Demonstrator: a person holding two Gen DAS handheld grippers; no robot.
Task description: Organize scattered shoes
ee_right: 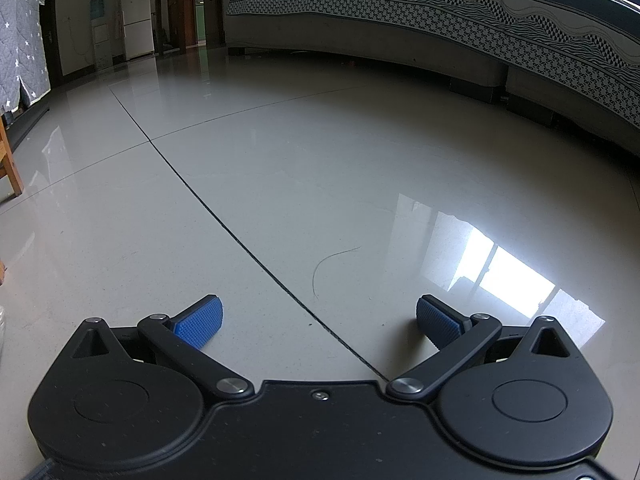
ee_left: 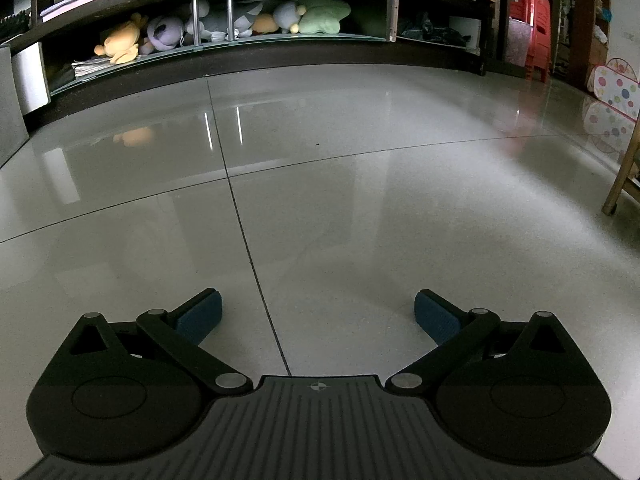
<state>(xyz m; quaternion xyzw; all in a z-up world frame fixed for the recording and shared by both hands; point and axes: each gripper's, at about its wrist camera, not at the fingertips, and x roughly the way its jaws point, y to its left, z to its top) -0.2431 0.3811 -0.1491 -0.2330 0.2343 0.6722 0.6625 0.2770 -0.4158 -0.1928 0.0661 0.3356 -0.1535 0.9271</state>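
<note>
The left gripper (ee_left: 318, 312) sits low over the glossy grey tile floor (ee_left: 360, 208), its blue-padded fingers (ee_left: 200, 316) spread wide with nothing between them, only a dark grout line running up under the gap. The right gripper (ee_right: 319, 318) is likewise released, its ribbed blue pads (ee_right: 200, 320) far apart and empty above the same pale tiles (ee_right: 280, 180), where a thin curved hair (ee_right: 332, 264) lies just ahead and a bright window reflection (ee_right: 508, 272) shows to the right. No shoe shows in either view, so neither its look nor its place can be told. Farther out in the left wrist view, a wooden leg (ee_left: 620, 184) stands at the right edge, and beyond the open floor a long dark low shelf unit (ee_left: 240, 60) runs across; its lower compartment holds plush toys, a yellow one (ee_left: 120, 38), a purple one (ee_left: 164, 32) and a green star-shaped one (ee_left: 324, 12), with a stack of papers (ee_left: 92, 68) beside them. Red plastic stools (ee_left: 528, 28) stand stacked at the far right. In the right wrist view, a bed with a patterned cover (ee_right: 460, 12) stretches along the right, and a white refrigerator (ee_right: 138, 16) stands against the far wall.
</note>
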